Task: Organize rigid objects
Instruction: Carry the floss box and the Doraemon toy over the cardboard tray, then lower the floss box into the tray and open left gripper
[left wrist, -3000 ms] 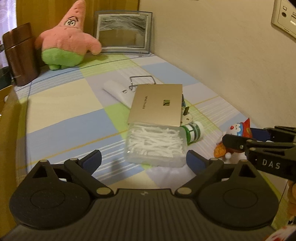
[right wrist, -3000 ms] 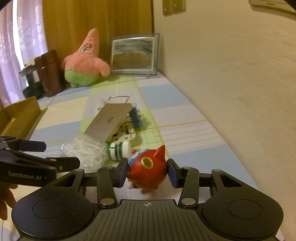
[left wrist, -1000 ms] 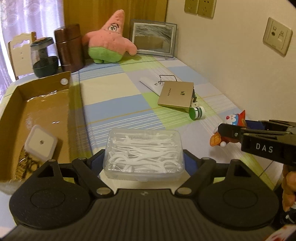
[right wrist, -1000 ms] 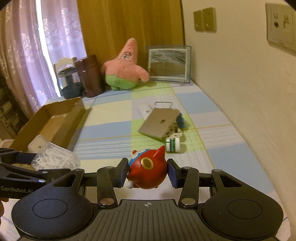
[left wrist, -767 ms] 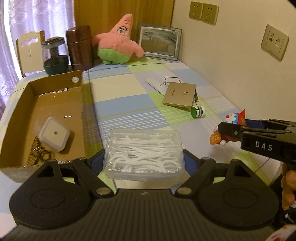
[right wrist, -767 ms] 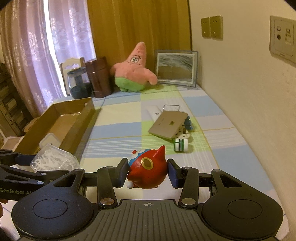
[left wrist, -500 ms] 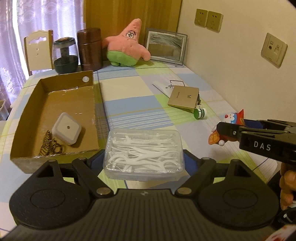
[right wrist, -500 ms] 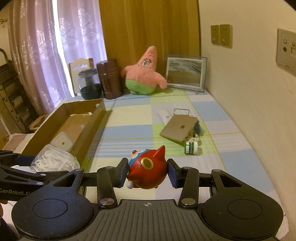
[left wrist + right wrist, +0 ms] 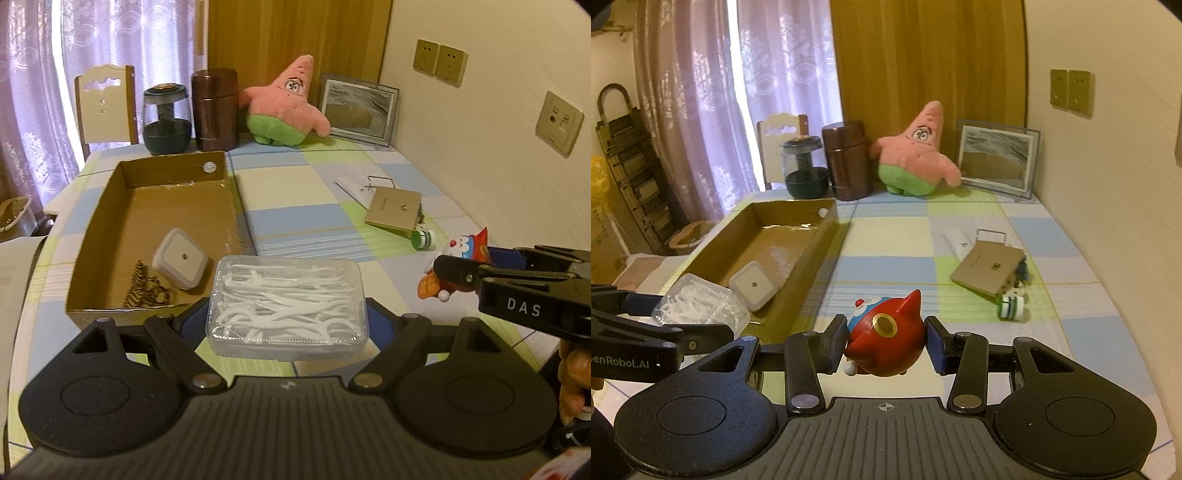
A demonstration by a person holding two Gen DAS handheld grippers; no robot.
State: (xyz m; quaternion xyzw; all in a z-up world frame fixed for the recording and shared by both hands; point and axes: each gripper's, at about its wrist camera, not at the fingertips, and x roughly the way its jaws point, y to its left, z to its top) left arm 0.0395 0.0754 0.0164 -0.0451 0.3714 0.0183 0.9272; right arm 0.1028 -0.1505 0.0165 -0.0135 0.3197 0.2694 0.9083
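Left gripper [image 9: 288, 319]: its jaws are clamped on the two short sides of the clear floss pick box [image 9: 288, 304]; the box is lifted above the table [image 9: 295, 206], just beside the near right corner of the cardboard box [image 9: 110, 206].
Right gripper [image 9: 886, 343]: its jaws are pressed on both sides of the red toy figure [image 9: 886, 341]; the figure is held in the air over the checked cloth of the table, to the right of the cardboard box.
Red toy figure, other view: in the left wrist view it shows at the right edge [image 9: 458, 258], between the black fingers of the right gripper; a part of a hand [image 9: 572, 384] is below it.
Cardboard box: open at the top, it lies on the left part of the table; inside are a white square case [image 9: 181, 258] and a brownish chain-like thing [image 9: 146, 290], touching each other.
Still on the table: a gold flat box [image 9: 393, 208] lies tilted over some small things, with a white flat device [image 9: 354, 186] behind it and a small green and white bottle [image 9: 423, 238] on its side just in front.
Back edge of the table: a pink star plush [image 9: 288, 107], a picture frame [image 9: 358, 107], a brown canister [image 9: 216, 109] and a dark glass jar [image 9: 166, 120] stand in a row.
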